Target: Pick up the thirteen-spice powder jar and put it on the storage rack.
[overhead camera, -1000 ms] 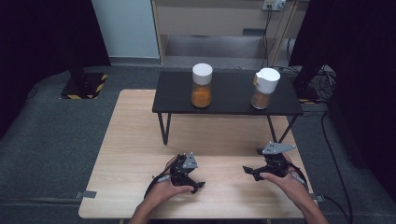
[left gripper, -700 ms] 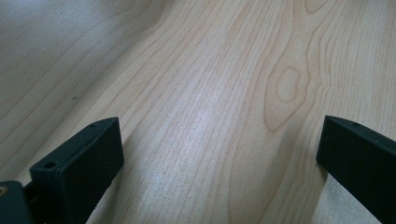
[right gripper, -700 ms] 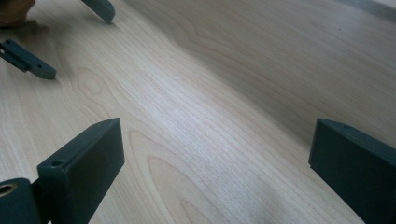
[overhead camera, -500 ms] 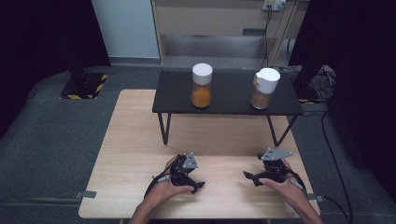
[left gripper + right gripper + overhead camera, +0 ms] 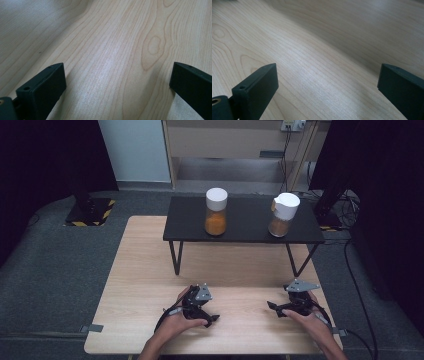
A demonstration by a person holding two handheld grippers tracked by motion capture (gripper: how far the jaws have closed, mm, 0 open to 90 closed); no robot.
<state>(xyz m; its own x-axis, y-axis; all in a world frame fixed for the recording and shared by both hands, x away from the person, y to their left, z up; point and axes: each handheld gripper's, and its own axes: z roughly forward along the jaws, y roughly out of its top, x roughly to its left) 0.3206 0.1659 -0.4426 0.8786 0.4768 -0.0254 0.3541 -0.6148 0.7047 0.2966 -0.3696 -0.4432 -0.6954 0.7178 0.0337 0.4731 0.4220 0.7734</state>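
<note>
two white-capped jars [image 5: 216, 212] on one black shelf [image 5: 245, 231], two grippers (fingers spread wide, grasping nothing): left gripper [image 5: 212, 318], right gripper [image 5: 273, 307]

Open tabletop near the grippers; a raised shelf blocks the far side.

The wooden table [image 5: 140, 270] lies bare around the left gripper [image 5: 212, 318] and right gripper [image 5: 272, 307], with free room between them and toward 9 and 3 o'clock. At 12 o'clock stands the black shelf [image 5: 245, 232] on thin legs, passable underneath; on top, the orange jar [image 5: 216, 212] and the tilted-lid jar [image 5: 282, 215] stand well apart.
</note>
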